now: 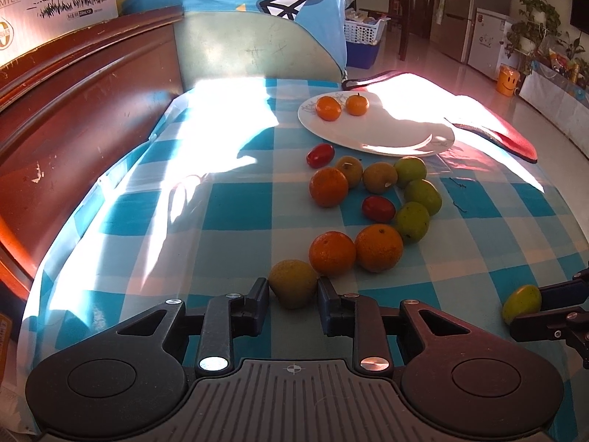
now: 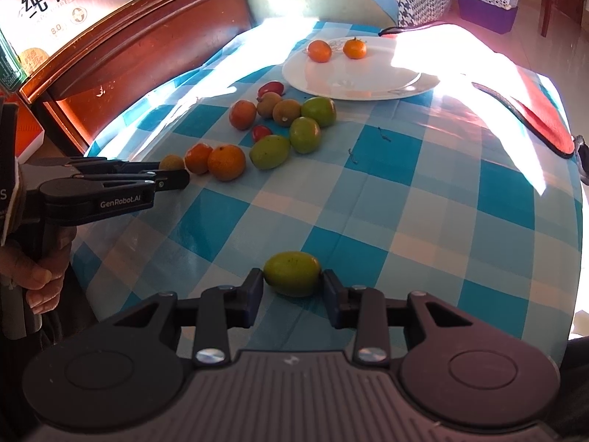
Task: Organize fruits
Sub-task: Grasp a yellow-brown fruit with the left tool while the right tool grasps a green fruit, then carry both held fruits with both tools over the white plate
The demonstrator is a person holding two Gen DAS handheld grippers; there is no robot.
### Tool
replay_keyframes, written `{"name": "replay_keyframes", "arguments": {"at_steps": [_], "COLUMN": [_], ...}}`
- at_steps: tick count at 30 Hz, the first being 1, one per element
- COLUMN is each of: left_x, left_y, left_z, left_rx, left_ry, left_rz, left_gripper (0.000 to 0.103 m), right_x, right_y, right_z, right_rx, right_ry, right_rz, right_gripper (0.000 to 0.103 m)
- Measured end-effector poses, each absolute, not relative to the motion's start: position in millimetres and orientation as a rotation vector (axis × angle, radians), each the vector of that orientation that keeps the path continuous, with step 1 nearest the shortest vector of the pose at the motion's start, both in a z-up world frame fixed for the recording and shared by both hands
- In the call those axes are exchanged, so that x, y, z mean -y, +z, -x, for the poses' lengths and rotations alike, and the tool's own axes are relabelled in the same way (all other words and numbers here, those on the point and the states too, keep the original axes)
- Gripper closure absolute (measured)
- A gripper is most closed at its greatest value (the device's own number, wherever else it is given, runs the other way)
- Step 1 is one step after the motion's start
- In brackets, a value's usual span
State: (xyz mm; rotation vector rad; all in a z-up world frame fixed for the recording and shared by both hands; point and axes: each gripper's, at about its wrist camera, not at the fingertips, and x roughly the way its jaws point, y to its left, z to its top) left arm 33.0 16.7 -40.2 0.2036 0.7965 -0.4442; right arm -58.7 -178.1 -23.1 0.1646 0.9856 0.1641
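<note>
Your left gripper (image 1: 293, 300) is clamped on a yellowish-brown fruit (image 1: 292, 283), both pads pressed against its sides, near the edge of the table (image 1: 235, 221) closest to you. In the right wrist view the same gripper (image 2: 173, 175) reaches in from the left edge, your hand (image 2: 40, 269) wrapped round its handle.

Your right gripper (image 2: 293, 287) is closed on a green fruit (image 2: 292, 273), one pad touching each end, also close to the near edge and well apart from the rest. The left wrist view shows that green fruit (image 1: 522, 302) at its right side, held between the dark fingers.

Just beyond the yellowish-brown fruit, two oranges (image 1: 333, 253) sit side by side and touching. Farther in toward the middle of the checked tablecloth (image 2: 423, 191) lies a loose cluster: three green fruits (image 1: 412, 221), two small red tomatoes (image 1: 378, 209), another orange (image 1: 328, 186) and two brownish fruits (image 1: 380, 177).

A white plate (image 1: 386, 136) stands toward the far edge, just past the cluster. Two small oranges (image 1: 357, 105) rest near its far rim, close together but apart. A red mat (image 1: 515, 141) lies at the far right corner, in strong sunlight.
</note>
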Motion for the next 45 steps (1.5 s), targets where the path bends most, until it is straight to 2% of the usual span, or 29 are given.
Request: {"name": "replay_keyframes", "arguments": {"at_steps": [26,45], "left_x": [3.5,35.1], "left_y": [-10.5,6.1], "left_z": [-14.7,-60.9], "left_rx": [-0.724,-0.705], "left_ry": [-0.551,-0.583], "left_rz": [-0.165,-0.143], "left_gripper": [0.078,0.078], "right_x": [186.7,213.7], "right_y": [-10.8,12.7], "right_z": [30.8,-23.2], "right_rx": [-0.925,-0.866], "right_ry": [0.166,0.182], "right_rz": [-0.213,-0.217], "right_gripper": [0.068,0.068]}}
